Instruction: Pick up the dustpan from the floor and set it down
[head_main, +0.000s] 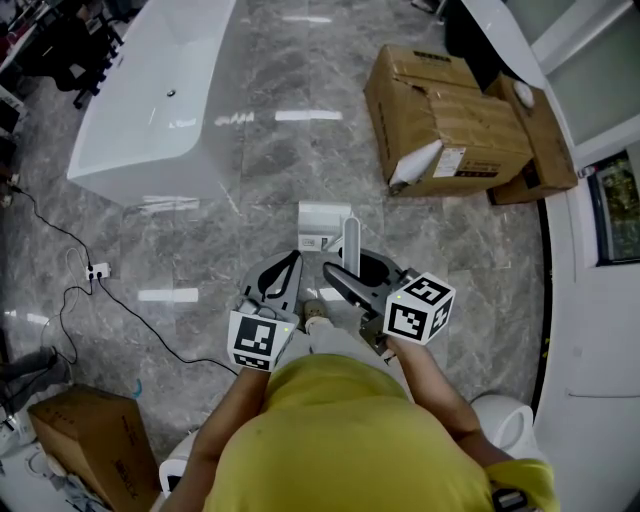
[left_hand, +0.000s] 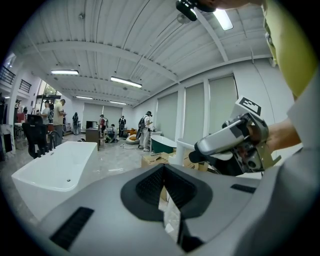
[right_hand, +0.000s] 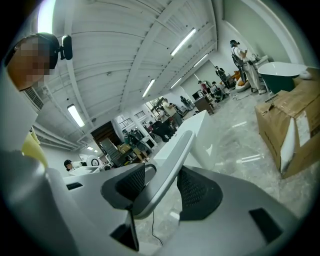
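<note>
Seen from above, a person in a yellow shirt holds both forearms forward and close together, each hand carrying one grey two-jaw gripper with a black-and-white marker cube at its back. Both grippers point ahead and slightly down.

The right gripper (head_main: 355, 272) is clamped on the long, pale grey handle (right_hand: 170, 165) of the white plastic dustpan (head_main: 322, 222). The handle passes slantwise between the two black ridged pads. The pan hangs at the handle's far end, just ahead of both grippers, over the grey marble floor (head_main: 250, 170). Whether it is clear of the floor cannot be told.

The left gripper (head_main: 288, 268) sits just beside the right one, its jaws closed tip to tip with nothing between them.

Counted in the head view:
- one dustpan
- two grippers
- one long white bathtub (head_main: 150, 100) at upper left
- three brown cardboard boxes: two (head_main: 440, 120) touching at upper right, one (head_main: 90, 435) at lower left
- one white power strip (head_main: 98, 270) with a black cable on the floor at left
</note>
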